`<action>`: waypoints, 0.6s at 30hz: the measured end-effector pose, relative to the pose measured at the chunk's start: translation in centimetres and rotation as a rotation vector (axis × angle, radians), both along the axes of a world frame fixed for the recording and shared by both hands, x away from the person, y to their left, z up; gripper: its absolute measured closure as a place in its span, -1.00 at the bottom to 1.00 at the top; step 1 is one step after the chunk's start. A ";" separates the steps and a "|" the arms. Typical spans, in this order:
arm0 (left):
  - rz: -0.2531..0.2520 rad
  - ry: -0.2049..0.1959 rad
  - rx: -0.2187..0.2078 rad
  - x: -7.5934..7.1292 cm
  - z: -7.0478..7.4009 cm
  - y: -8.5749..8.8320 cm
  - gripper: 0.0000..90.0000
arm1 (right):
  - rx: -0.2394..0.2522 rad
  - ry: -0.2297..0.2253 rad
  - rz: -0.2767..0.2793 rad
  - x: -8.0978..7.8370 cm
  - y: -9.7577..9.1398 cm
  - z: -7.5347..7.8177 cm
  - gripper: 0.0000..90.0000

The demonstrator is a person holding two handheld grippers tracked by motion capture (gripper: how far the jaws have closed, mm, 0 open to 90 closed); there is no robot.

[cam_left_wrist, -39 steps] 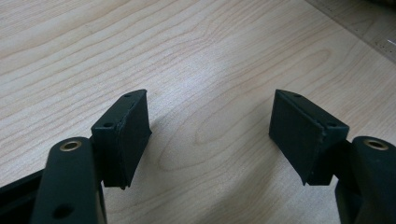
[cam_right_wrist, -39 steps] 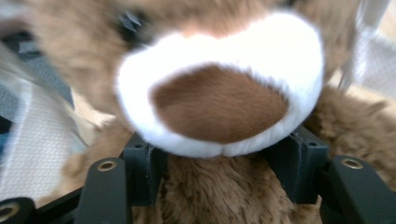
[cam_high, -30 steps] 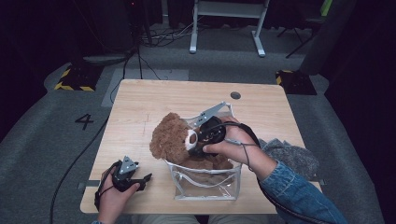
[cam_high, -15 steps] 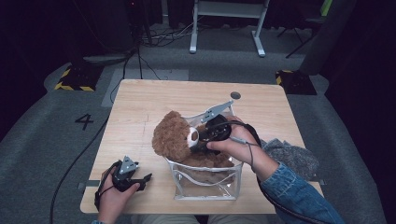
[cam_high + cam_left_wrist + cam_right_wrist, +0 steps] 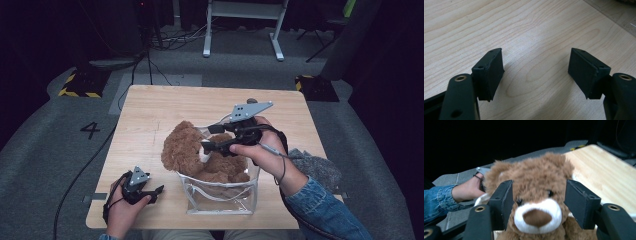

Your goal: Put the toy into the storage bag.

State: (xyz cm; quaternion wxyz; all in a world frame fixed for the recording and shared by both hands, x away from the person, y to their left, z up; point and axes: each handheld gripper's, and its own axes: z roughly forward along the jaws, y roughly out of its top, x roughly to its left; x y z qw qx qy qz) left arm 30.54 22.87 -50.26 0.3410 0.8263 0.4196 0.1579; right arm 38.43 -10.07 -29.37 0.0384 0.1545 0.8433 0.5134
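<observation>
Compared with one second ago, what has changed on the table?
The right hand-held gripper has pulled back a little from the bear toward the table's far right; its jaws are open at the bear's face. The bear's head leans out of the clear bag as before. The left hand-held gripper stayed open on the table.
</observation>
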 end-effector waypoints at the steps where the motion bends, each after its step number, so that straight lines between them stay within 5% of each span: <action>1: -0.002 -0.003 0.001 0.0 0.0 0.0 -0.37 | 0.008 -0.014 -0.001 0.0 0.0 0.3 -0.11; 7: -0.007 0.002 -0.004 0.0 0.0 0.0 -0.37 | 0.024 -0.064 -0.073 -0.3 -1.3 2.4 -0.11; 18: 0.027 -0.001 -0.010 -0.4 0.0 1.2 -0.35 | 0.025 -0.068 -0.210 0.1 -7.5 4.5 -0.14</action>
